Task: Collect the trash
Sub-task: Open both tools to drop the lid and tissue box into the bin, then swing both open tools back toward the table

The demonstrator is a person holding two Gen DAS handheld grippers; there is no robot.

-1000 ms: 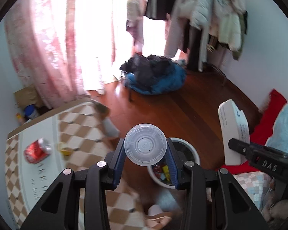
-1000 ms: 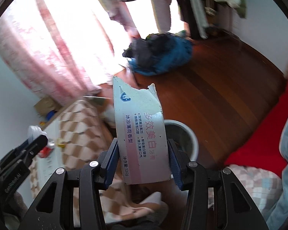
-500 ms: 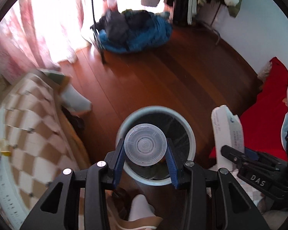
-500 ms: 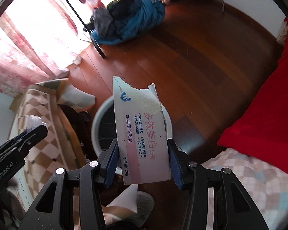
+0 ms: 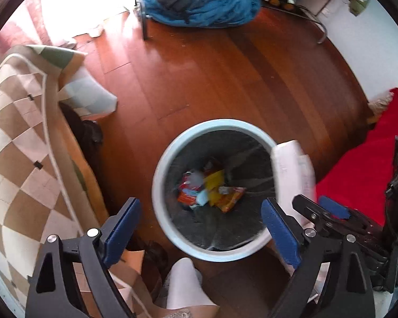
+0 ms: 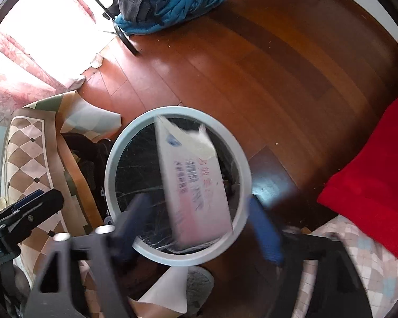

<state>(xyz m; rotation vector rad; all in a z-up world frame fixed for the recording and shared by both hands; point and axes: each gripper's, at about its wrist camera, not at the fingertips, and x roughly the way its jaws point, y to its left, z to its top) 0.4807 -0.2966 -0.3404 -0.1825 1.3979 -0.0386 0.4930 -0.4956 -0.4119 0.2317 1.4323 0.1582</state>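
- Shiny red-brown wood planks make up the floor, and both grippers hang over a round bin that stands on it.
- Nearest in the left view is the left gripper. Its blue padded jaws are spread wide apart with nothing between them. It hangs right over the bin mouth, likely so that trash can drop straight in.
- Nearest in the right view is the right gripper. Its jaws are blurred and spread apart too, on both sides of the box and not pressing it.
- That box is flat card, white and pink with printed words and a torn top end. It is tilted and blurry over the bin mouth, so I think it is falling in.
- Next comes the bin itself. It has a smooth pale blue rim and a dark plastic liner that looks thin and crinkly.
- Down at the bottom of the bin lie bright wrappers, red, yellow and orange, all crumpled. A pale round blur sits on them; I cannot tell what it is.
- By the left rim of the bin hangs a checked cloth in brown and cream.
- Far off, at the top edge of the floor, is a soft blue heap of cloth.
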